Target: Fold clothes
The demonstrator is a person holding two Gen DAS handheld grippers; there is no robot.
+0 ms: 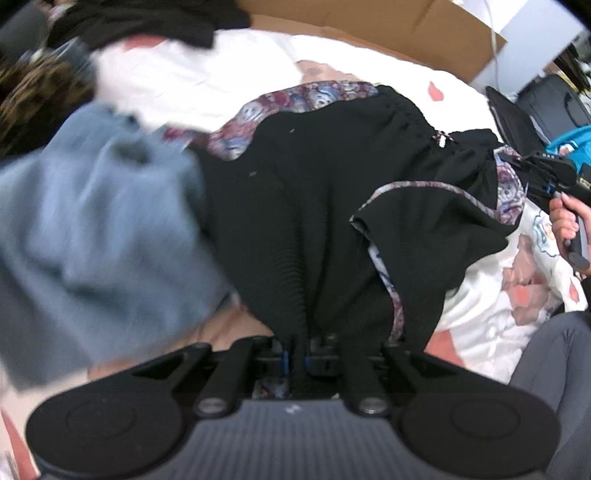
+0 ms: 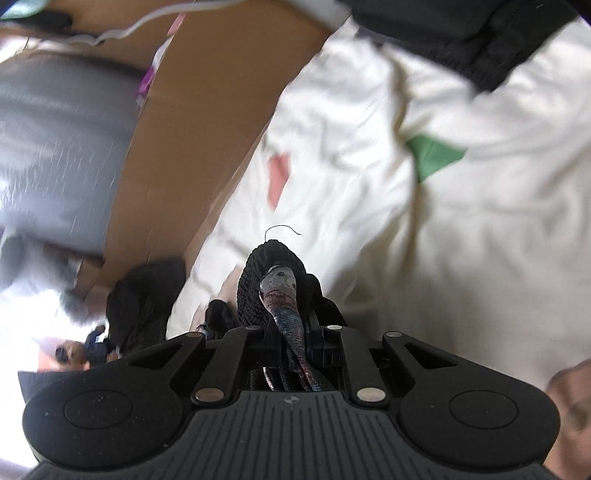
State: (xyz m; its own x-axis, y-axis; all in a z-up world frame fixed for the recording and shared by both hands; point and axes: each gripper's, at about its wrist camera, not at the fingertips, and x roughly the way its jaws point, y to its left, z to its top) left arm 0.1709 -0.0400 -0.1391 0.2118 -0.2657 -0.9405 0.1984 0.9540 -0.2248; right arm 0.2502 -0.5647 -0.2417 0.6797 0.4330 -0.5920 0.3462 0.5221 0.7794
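A black ribbed garment [image 1: 317, 192] with a paisley-patterned lining [image 1: 243, 122] spreads over a white printed sheet [image 1: 229, 74]. My left gripper [image 1: 295, 354] is shut on its near edge, the cloth bunching between the jaws. In the left wrist view the right gripper [image 1: 517, 162] grips the garment's far right corner, held by a hand [image 1: 565, 218]. In the right wrist view my right gripper [image 2: 284, 325] is shut on a bunch of the black garment [image 2: 258, 273] and its patterned trim [image 2: 280, 291], above the white sheet [image 2: 443, 221].
A blue-grey knit garment [image 1: 92, 229] lies left of the black one, with dark and patterned clothes [image 1: 140, 18] piled behind. A cardboard box [image 1: 369, 22] stands at the sheet's far edge; cardboard [image 2: 192, 147] also shows in the right wrist view. Dark bags [image 1: 524, 110] sit at the right.
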